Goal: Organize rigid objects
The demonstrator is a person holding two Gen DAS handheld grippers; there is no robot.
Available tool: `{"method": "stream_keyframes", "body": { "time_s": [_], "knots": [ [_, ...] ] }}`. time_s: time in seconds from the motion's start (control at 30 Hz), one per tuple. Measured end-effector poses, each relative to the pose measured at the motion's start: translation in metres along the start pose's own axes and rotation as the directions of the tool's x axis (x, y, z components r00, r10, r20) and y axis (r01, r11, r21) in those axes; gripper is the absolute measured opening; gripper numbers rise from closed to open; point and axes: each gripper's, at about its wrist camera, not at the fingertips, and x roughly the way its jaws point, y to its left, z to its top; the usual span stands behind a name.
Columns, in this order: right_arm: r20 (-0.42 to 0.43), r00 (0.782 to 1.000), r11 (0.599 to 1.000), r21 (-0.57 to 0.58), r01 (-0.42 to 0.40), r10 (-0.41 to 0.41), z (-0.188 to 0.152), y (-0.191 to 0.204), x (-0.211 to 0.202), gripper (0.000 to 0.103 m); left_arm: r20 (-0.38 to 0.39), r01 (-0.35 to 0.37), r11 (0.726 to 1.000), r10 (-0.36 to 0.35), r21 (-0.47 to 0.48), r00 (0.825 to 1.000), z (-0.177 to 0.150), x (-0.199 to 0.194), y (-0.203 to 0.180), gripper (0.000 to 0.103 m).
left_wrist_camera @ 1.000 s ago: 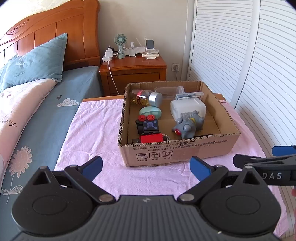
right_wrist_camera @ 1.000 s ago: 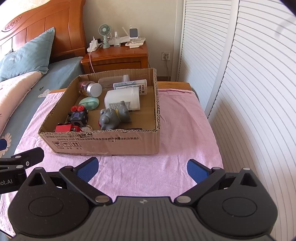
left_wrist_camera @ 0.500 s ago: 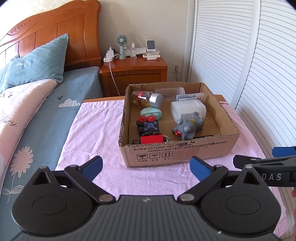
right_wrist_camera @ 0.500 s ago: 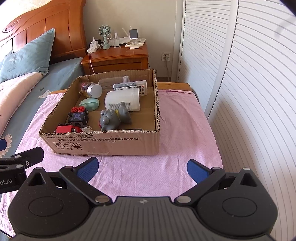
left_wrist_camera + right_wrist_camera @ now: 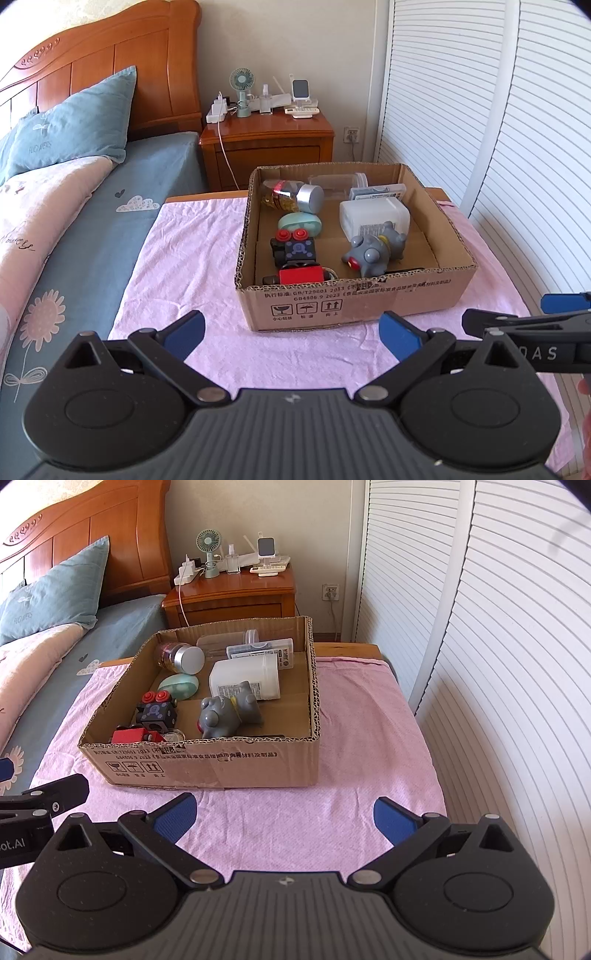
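The cardboard box [image 5: 354, 299] (its front wall prints "GB4806.9 2023") sits on the pink-clothed counter [image 5: 192, 258], holding toys and bottles. Left gripper [image 5: 291, 332] and right gripper [image 5: 282, 814] both gape empty; "DAS" marks the right.

Table [image 5: 207, 198]; pink cloth [image 5: 192, 258]; box [image 5: 354, 299]

An open cardboard box [image 5: 354, 299] stands on the pink-covered desk [image 5: 192, 258]; inside lie a grey toy [image 5: 373, 251], white container [image 5: 373, 218], mint case [image 5: 299, 224] and red block [image 5: 301, 275].
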Motion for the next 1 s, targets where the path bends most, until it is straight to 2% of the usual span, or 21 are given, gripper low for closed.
{"method": "stream_keyframes", "body": {
  "time_s": [1.0],
  "knots": [
    [0.005, 1.0, 1.0, 0.001, 0.004, -0.004, -0.0036, 0.0, -0.0015, 0.103, -0.009, -0.007, 1.0, 0.007, -0.006, 1.0, -0.0021, -0.0023, -0.0013, 0.1]
  ]
}}
